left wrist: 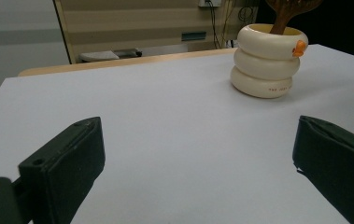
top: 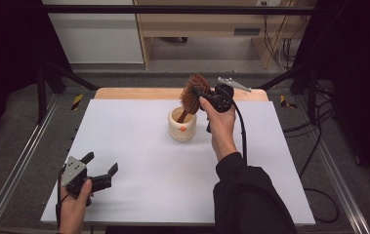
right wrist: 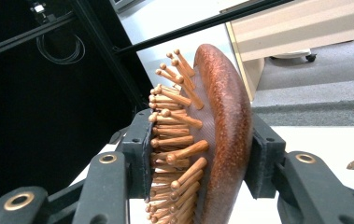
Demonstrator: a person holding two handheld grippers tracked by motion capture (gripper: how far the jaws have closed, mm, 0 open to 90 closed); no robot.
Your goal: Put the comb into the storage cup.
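A brown wooden hairbrush [top: 193,92] with peg bristles stands tilted, its handle down inside a cream ringed cup [top: 181,125] at the middle back of the white table. My right gripper [top: 203,93] is shut on the brush head. In the right gripper view the pads clamp the brush head [right wrist: 221,126] from the bristle side and the smooth back. My left gripper [top: 100,165] rests open at the table's front left, nothing between its jaws. The left gripper view shows the cup [left wrist: 267,60] at upper right, with an orange mark on its rim and the brush handle [left wrist: 284,16] rising from it.
The white table top [top: 138,161] lies on a wooden board [top: 124,93]. Black frame bars and cables flank the sides. A pale wooden cabinet [top: 197,24] stands behind the table. A dark sleeve [top: 251,200] crosses the front right.
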